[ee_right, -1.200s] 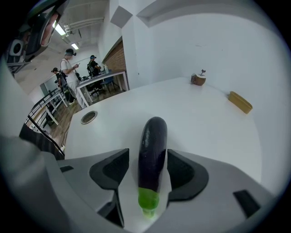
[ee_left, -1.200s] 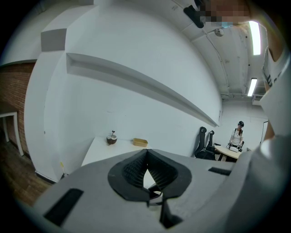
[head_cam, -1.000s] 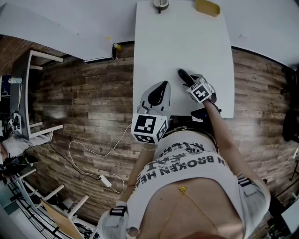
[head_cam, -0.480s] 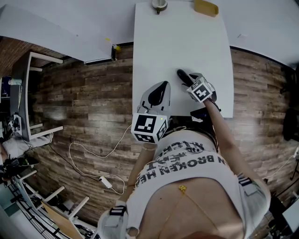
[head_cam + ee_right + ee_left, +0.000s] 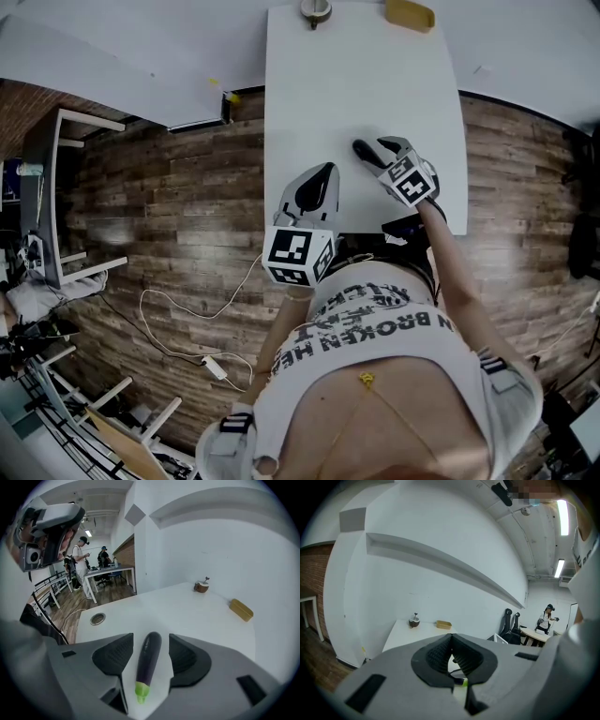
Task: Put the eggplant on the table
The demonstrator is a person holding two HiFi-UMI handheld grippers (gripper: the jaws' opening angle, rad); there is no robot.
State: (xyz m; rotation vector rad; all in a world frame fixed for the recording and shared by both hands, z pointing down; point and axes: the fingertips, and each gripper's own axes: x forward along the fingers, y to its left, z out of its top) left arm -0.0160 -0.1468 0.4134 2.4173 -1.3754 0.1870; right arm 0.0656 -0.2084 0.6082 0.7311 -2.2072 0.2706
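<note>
The eggplant (image 5: 146,663) is seen lying on the white surface (image 5: 187,611) between the parted jaws of the right gripper (image 5: 149,640), released, so the task is judged essentially done, while the left gripper (image 5: 451,638) is closed and empty.

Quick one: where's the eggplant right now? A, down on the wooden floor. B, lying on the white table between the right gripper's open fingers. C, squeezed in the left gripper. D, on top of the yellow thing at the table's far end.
B: the right gripper view shows the eggplant lying on the white table, with a gap to each of the right gripper's spread fingers.
</note>
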